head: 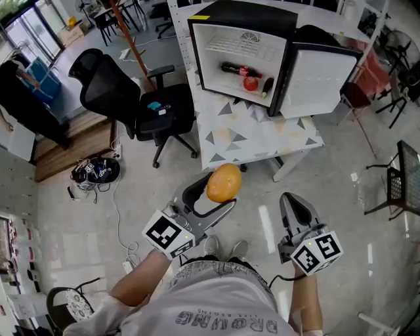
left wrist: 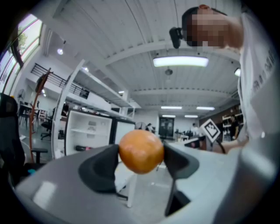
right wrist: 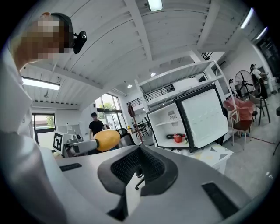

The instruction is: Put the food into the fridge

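Observation:
An orange fruit [head: 224, 182] sits pinched between the pads of my left gripper [head: 220, 194], held up over the floor in front of the table. In the left gripper view the fruit [left wrist: 141, 151] fills the gap, with a dark pad touching each side. My right gripper [head: 293, 205] hangs to the right of it, jaws together and empty; its own view shows the pads [right wrist: 131, 164] meeting. The small fridge [head: 236, 13] stands on the table with its door [head: 314, 75] swung open to the right. Inside lie a dark bottle [head: 233, 68], a red fruit [head: 250, 83] and a dark vegetable [head: 267, 86].
The fridge rests on a white table [head: 249, 138] with a triangle pattern. A black office chair [head: 131, 98] stands left of the table. Cables and a headset [head: 95, 172] lie on the floor at left. A metal chair [head: 400, 177] is at the right edge.

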Demonstrator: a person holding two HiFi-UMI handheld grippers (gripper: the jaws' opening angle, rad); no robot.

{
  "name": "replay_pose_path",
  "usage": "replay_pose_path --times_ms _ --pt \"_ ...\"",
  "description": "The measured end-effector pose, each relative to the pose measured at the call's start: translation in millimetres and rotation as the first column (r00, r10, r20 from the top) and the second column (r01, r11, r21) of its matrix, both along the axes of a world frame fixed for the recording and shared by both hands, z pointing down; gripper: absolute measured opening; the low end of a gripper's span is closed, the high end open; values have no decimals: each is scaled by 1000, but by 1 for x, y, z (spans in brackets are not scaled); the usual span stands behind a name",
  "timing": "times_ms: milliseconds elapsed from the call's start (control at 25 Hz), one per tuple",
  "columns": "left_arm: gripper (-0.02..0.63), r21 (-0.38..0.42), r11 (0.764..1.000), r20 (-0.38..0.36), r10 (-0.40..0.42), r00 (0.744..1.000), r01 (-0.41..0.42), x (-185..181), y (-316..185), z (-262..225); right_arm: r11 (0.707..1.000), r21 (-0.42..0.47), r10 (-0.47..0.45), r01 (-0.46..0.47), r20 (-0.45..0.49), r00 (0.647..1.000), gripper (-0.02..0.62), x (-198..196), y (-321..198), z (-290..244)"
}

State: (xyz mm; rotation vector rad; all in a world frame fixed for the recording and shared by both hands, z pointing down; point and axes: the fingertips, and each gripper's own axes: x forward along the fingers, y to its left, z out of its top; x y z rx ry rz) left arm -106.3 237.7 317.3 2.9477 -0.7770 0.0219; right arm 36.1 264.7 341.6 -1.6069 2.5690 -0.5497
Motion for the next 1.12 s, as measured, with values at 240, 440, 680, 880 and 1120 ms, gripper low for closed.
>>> replay_pose_path --times_ms 240,440,680,880,1120 --pt "327 0 1000 1 -5 1000 5 14 7 1 1000 3 -11 11 18 1000 2 13 6 0" --pt "328 1 1000 8 -13 1000 13 34 15 3 1000 10 -27 27 33 999 2 30 11 2" --pt "327 9 1000 13 -29 1000 28 53 18 3 999 14 -48 48 38 998 2 49 13 4" --pt "327 13 999 12 -43 999 43 62 15 3 998 15 -57 56 45 997 2 62 10 5" --pt "327 17 998 12 -54 998 54 71 8 2 998 14 -65 65 52 996 2 72 2 5"
